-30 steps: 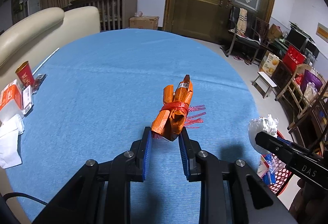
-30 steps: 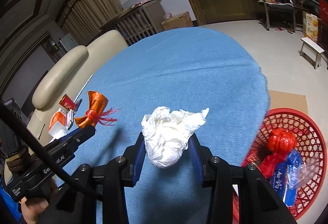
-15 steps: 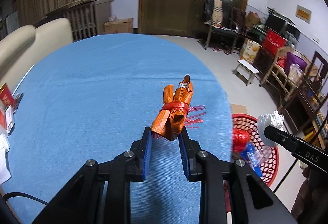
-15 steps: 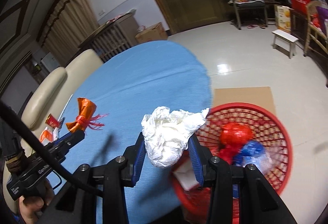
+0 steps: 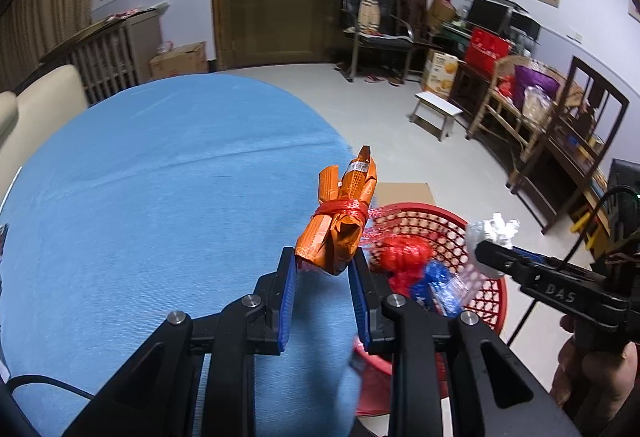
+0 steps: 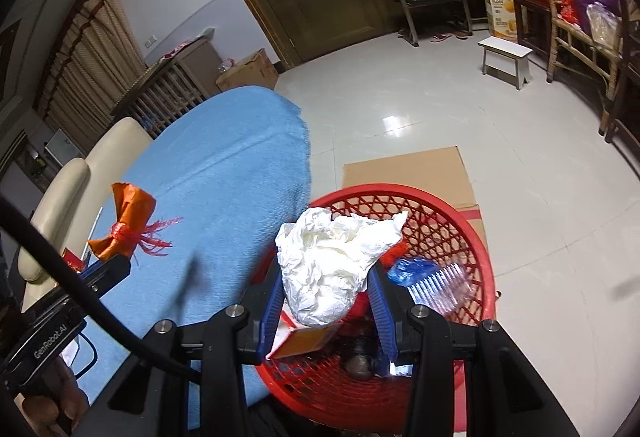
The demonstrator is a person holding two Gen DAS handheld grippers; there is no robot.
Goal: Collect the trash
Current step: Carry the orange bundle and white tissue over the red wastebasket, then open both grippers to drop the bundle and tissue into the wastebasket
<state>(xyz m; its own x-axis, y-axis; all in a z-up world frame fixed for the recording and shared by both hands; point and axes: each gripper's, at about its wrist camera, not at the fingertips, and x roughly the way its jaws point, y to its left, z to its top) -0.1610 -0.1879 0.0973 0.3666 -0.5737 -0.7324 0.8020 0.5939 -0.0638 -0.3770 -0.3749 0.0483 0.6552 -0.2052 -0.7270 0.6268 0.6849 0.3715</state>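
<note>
Both tools swung off the worktop (image 5: pixel 160 197) toward the basket (image 6: pixel 472 237): right tool (image 6: pixel 326 297) pinching tissue wad (image 6: pixel 332 269) above it, left tool (image 5: pixel 324 277) pinching orange wrapper (image 5: pixel 340 221) at its near rim; drop looks next.

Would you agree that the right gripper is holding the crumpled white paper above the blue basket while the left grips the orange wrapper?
Not quite: the basket is red, not blue, as the right wrist view shows. The right gripper does hold the crumpled white paper above it, and the left gripper grips the orange wrapper.
</note>
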